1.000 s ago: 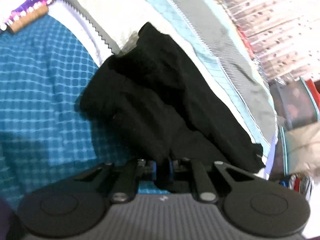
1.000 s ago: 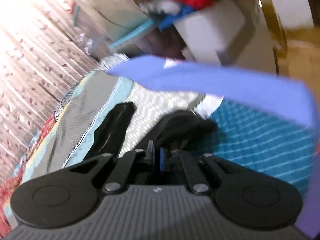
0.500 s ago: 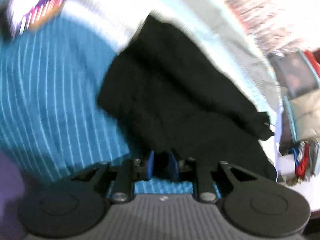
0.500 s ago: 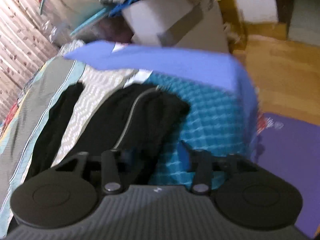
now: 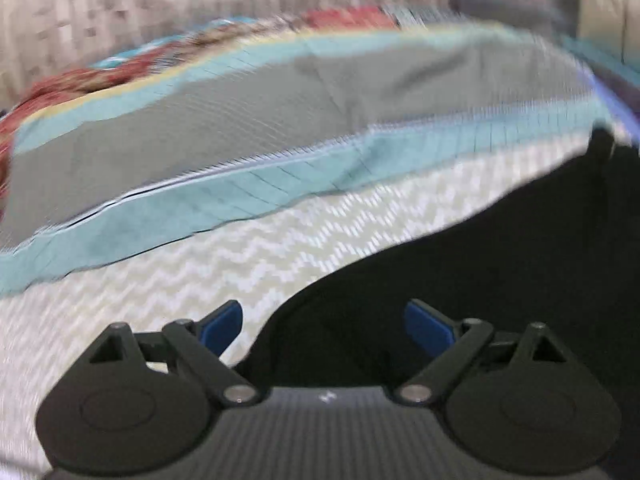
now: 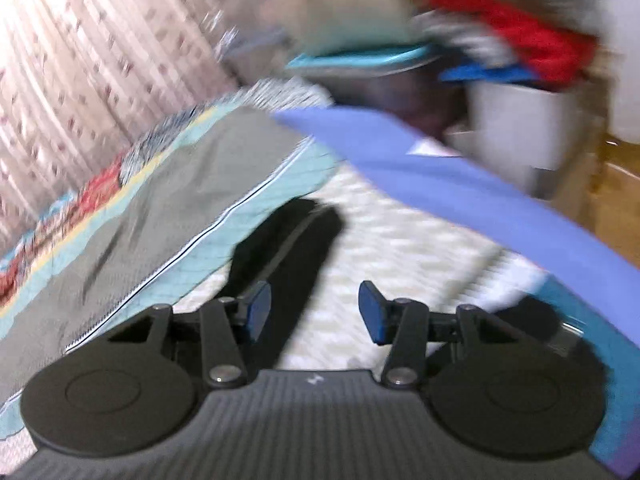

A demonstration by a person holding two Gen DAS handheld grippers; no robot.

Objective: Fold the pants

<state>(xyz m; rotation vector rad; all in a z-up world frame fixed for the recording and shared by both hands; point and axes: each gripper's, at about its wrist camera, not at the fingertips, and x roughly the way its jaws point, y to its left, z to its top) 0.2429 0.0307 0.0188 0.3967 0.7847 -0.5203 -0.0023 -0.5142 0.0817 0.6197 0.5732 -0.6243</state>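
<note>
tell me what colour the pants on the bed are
Black; the pants show best in the left wrist view, lying on the pale zigzag-patterned bedspread.

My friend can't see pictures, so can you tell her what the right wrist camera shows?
The right gripper, with blue pads on black fingers, is open and holds nothing, above a white zigzag-patterned bedspread. A leg of the black fabric pants lies flat on the bedspread just beyond the left finger. The picture is blurry.
</note>
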